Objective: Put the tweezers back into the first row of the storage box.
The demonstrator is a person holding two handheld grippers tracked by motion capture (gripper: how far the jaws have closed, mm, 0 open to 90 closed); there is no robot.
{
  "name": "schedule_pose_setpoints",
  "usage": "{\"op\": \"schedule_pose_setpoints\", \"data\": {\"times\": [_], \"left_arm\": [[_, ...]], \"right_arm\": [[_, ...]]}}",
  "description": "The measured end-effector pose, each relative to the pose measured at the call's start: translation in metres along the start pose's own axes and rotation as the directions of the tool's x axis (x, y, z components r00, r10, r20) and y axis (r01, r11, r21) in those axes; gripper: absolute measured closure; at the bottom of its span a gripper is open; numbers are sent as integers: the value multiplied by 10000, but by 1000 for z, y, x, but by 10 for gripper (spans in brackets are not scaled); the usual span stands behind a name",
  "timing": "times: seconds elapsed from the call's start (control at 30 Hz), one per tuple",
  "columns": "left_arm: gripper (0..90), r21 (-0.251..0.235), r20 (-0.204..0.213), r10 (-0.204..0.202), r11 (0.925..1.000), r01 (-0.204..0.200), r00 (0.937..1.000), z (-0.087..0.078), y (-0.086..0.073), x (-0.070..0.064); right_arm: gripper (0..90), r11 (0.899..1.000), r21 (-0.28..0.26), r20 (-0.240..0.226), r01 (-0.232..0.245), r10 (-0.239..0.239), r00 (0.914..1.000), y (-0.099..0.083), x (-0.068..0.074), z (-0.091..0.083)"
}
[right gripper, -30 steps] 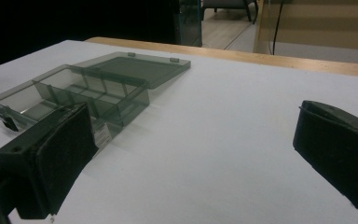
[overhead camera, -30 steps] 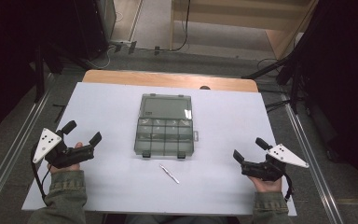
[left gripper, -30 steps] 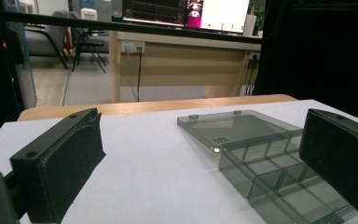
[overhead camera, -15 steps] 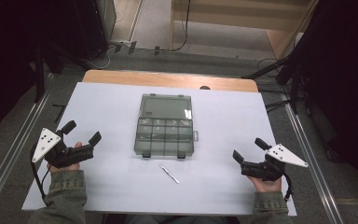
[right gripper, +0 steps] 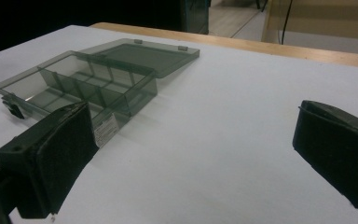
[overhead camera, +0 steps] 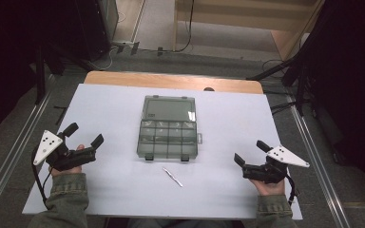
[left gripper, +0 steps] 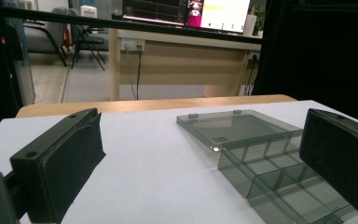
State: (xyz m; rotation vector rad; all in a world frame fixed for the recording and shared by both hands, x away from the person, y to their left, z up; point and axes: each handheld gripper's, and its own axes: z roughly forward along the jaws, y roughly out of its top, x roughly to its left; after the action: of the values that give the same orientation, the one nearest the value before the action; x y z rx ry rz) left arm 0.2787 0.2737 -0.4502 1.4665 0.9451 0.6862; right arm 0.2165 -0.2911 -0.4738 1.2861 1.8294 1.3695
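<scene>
A smoky clear compartment box (overhead camera: 168, 139) lies open at the middle of the white table, its lid (overhead camera: 169, 109) flat on the far side; the compartments look empty. A small pale stick-like piece (overhead camera: 172, 176) lies just in front of the box. My left gripper (overhead camera: 84, 134) rests near the table's left edge, open, with nothing between its jaws. My right gripper (overhead camera: 250, 153) sits at the front right, open and empty too. The left gripper view has the box (left gripper: 279, 163) to the right of the left gripper (left gripper: 200, 158). In the right gripper view the box (right gripper: 74, 86) is far left of the right gripper (right gripper: 196, 154).
The white table surface (overhead camera: 114, 109) ends in a wooden strip (overhead camera: 171, 80) at the far side. Metal rails (overhead camera: 14, 147) run along the floor on both sides. A wooden desk (left gripper: 182, 65) with cables stands beyond the table.
</scene>
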Motion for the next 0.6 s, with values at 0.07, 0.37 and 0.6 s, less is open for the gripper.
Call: {"op": "schedule_pose_setpoints", "data": {"times": [0.07, 0.37, 0.6], "left_arm": [[0, 42, 10, 39, 10000, -39, 10000, 1, 0, 0], [0, 148, 89, 147, 9998, -148, 9999, 3, -1, -2], [0, 110, 96, 109, 9999, -110, 9999, 3, -1, -2]], "right_arm": [[0, 9999, 116, -76, -35, 36, 10000, 2, 2, 1], [0, 9986, 490, -442, 173, -151, 9989, 11, 11, 6], [0, 9966, 716, -626, 402, -358, 9974, 18, 20, 12]]}}
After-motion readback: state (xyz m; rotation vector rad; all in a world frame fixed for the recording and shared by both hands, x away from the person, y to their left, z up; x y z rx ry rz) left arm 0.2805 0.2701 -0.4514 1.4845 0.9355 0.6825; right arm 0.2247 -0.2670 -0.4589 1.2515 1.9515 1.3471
